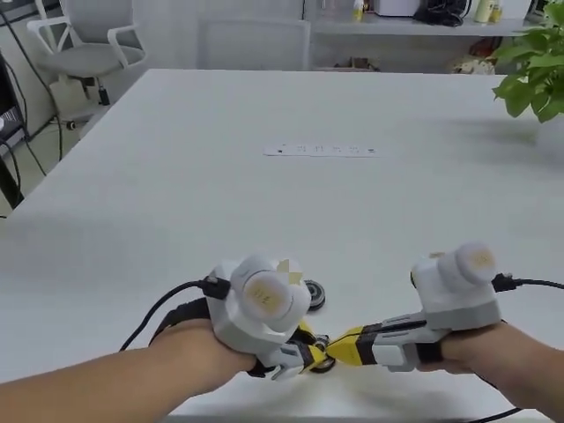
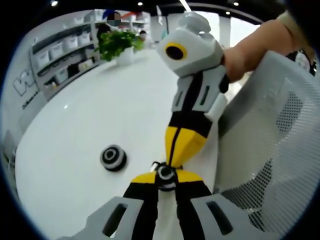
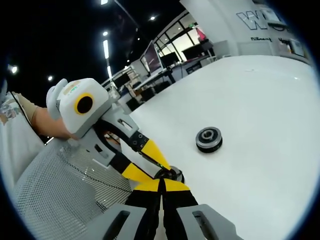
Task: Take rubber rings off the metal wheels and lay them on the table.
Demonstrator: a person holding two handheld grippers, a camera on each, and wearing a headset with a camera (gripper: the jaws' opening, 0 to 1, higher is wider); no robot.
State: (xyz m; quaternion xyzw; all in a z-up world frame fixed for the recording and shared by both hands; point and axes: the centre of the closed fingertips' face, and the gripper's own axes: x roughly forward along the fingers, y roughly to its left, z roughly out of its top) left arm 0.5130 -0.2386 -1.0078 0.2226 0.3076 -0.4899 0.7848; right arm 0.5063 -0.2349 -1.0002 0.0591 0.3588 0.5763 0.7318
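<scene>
Rubber rings: none off yet, I judge | left gripper (image 2: 165, 184) and right gripper (image 3: 162, 183) both clamped tip-to-tip on one wheel (image 2: 165, 172) | second wheel (image 3: 209, 139) on table (image 3: 260, 100) just beyond my tips, untouched.

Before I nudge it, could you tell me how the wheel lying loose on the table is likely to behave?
The loose wheel lies flat on the table, so it would probably slide rather than roll. Its black rubber ring may drag on the smooth top. Being metal, it is likely heavy for its size.
</scene>
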